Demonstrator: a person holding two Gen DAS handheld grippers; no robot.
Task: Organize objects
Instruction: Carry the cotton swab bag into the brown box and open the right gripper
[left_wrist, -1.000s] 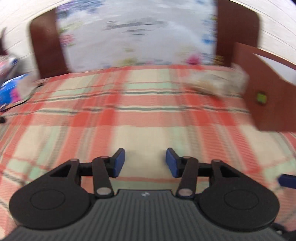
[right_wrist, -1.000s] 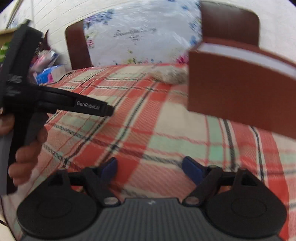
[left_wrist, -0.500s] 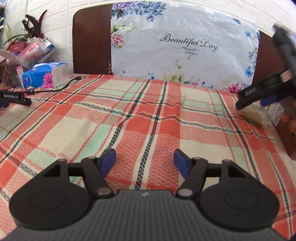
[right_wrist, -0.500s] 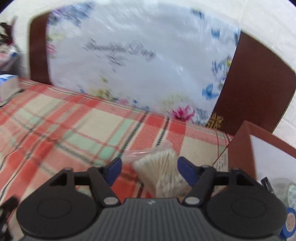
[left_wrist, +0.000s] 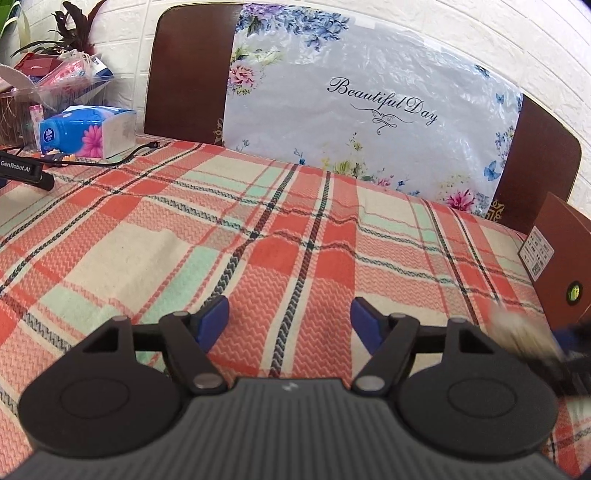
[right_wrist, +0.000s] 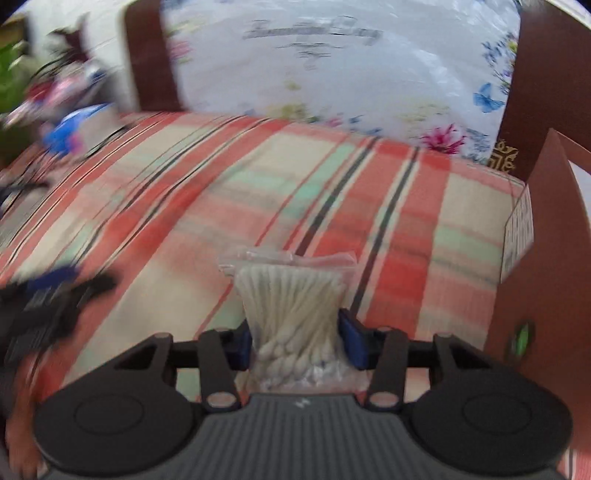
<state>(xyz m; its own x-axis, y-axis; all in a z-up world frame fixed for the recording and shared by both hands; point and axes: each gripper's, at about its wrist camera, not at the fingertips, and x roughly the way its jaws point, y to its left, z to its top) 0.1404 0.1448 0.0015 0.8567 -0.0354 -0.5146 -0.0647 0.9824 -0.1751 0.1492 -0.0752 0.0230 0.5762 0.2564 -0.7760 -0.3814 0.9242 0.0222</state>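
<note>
My right gripper (right_wrist: 294, 343) is shut on a clear bag of cotton swabs (right_wrist: 291, 295) and holds it above the plaid cloth. The bag also shows blurred at the right edge of the left wrist view (left_wrist: 517, 330). A brown cardboard box (right_wrist: 546, 258) stands open at the right, close to the bag; it also shows in the left wrist view (left_wrist: 565, 266). My left gripper (left_wrist: 290, 323) is open and empty over the cloth, to the left of the right gripper.
The plaid cloth (left_wrist: 258, 229) covers the surface. A floral "Beautiful Day" pillow (left_wrist: 369, 110) leans on a dark headboard behind. A blue tissue pack (left_wrist: 86, 133), a black cable and clutter sit at far left.
My right gripper has closed on the bag of cotton swabs and lifted it, moving back and left. My left gripper has stayed open and shifted its view slightly.
</note>
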